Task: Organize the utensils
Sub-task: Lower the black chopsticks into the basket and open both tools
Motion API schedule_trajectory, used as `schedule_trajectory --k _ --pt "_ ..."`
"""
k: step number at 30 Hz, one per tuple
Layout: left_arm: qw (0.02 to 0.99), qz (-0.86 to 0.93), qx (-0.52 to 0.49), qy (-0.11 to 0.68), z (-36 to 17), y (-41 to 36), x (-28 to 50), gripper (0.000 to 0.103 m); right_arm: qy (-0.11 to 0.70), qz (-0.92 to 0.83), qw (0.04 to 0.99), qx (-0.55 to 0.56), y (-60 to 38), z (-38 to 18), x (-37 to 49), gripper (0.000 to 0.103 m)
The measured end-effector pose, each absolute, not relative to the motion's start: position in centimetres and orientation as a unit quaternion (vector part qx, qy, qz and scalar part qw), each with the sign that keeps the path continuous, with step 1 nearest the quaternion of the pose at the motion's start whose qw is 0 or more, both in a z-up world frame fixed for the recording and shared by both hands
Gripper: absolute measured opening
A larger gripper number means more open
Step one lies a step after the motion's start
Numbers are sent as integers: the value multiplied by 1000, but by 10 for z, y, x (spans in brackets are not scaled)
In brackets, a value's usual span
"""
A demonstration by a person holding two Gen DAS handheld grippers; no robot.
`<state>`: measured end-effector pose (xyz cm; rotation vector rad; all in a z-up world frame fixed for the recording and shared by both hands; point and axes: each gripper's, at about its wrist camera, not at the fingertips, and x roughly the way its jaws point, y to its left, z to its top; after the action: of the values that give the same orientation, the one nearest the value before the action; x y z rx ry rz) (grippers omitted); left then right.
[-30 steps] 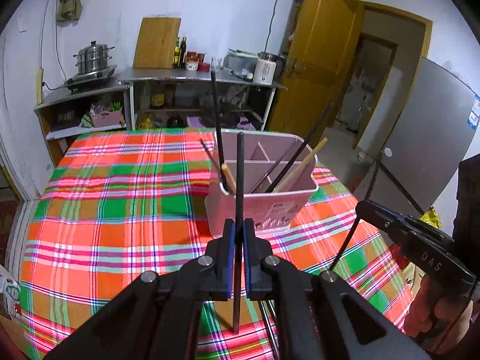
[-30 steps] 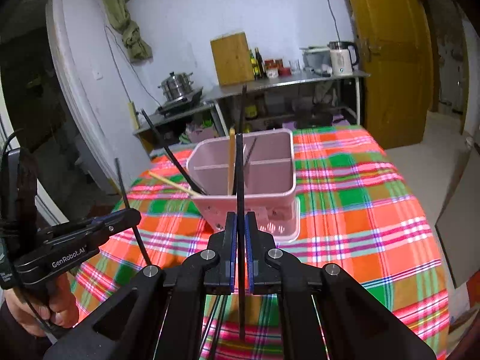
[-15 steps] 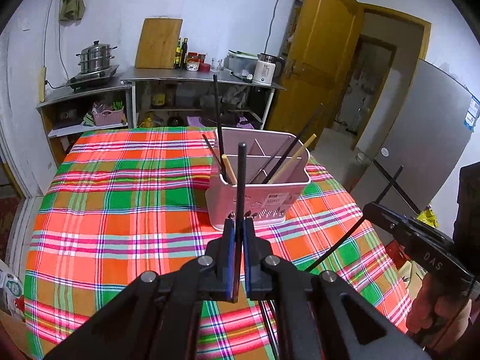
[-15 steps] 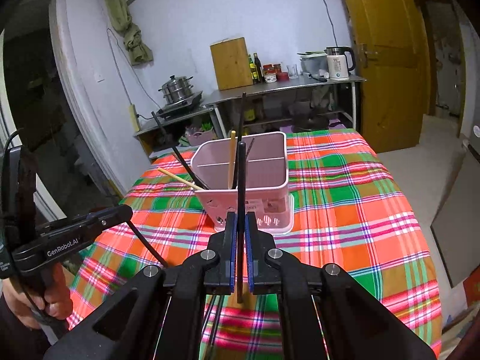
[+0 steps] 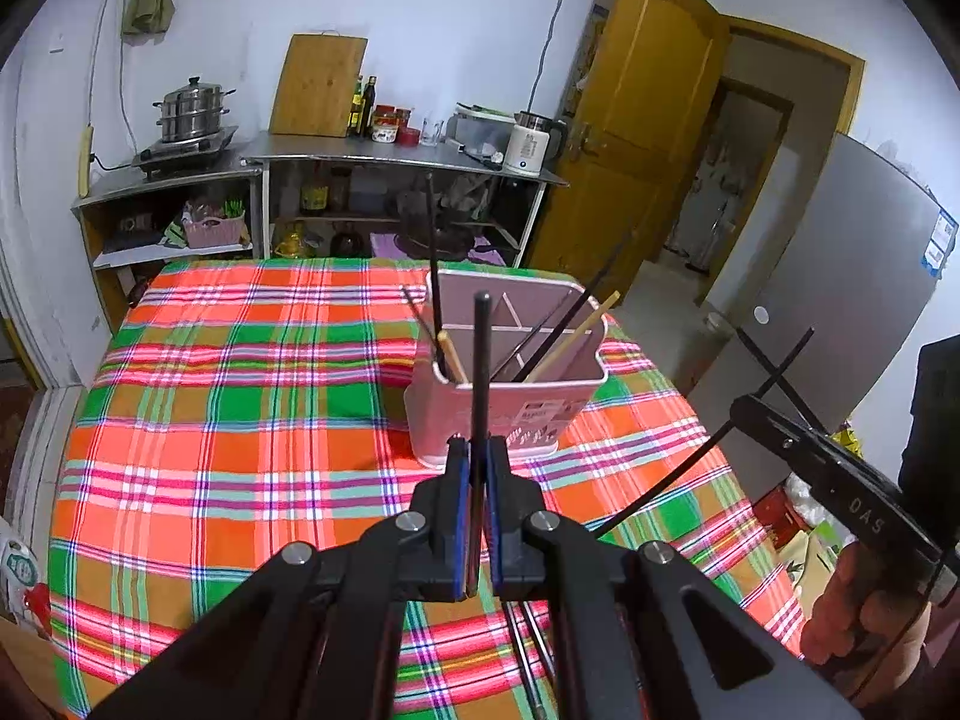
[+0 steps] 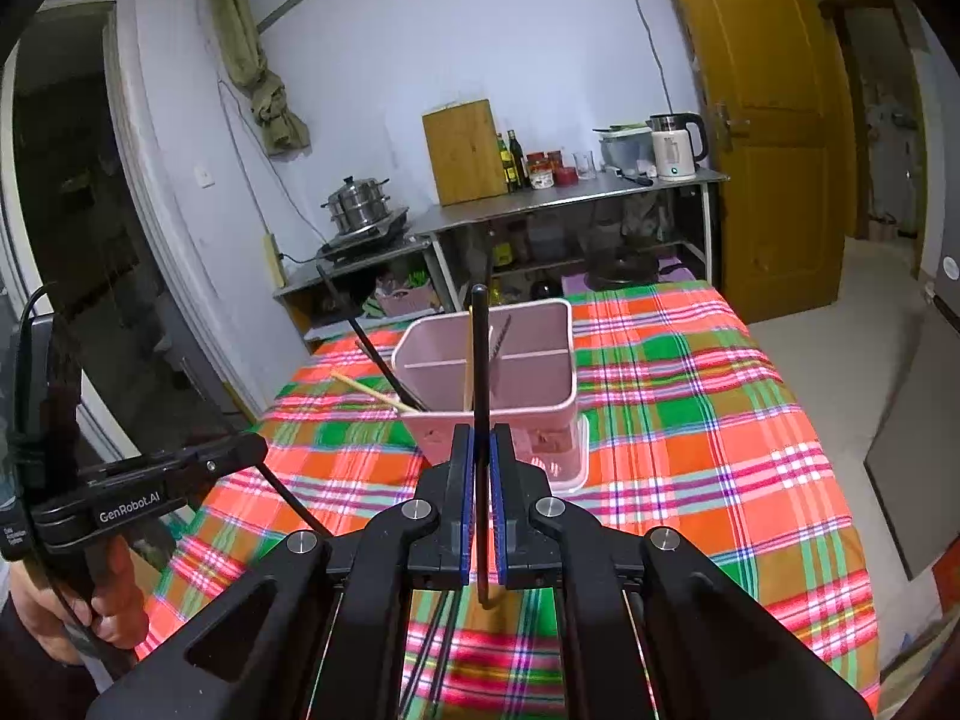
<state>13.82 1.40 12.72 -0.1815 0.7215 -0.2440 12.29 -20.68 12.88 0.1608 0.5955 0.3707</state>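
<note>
Grippers, two: left gripper [image 5: 474, 468] and right gripper [image 6: 478, 456] each hover above the plaid-clothed table [image 5: 240, 420], jaws clamped on one upright black chopstick [image 5: 480, 372]. Beyond them stands a pink plastic divided holder [image 5: 510, 414] containing several black and two wooden chopsticks.

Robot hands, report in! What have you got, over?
Left gripper shut on black chopstick. Right gripper shut on another. Pink holder ahead, several chopsticks inside. Nothing blocking.
</note>
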Motion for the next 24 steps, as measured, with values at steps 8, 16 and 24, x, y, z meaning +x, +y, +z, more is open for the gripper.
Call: schedule_trajectory --k 8,16,24 --pt "931 -133 -92 326 156 8 154 6 264 193 942 82 -200 153 137 5" --pt "942 -144 -102 287 192 9 174 6 224 198 949 100 -196 184 155 5" --pt "950 -141 -101 262 208 9 200 6 208 195 952 116 -192 195 180 5"
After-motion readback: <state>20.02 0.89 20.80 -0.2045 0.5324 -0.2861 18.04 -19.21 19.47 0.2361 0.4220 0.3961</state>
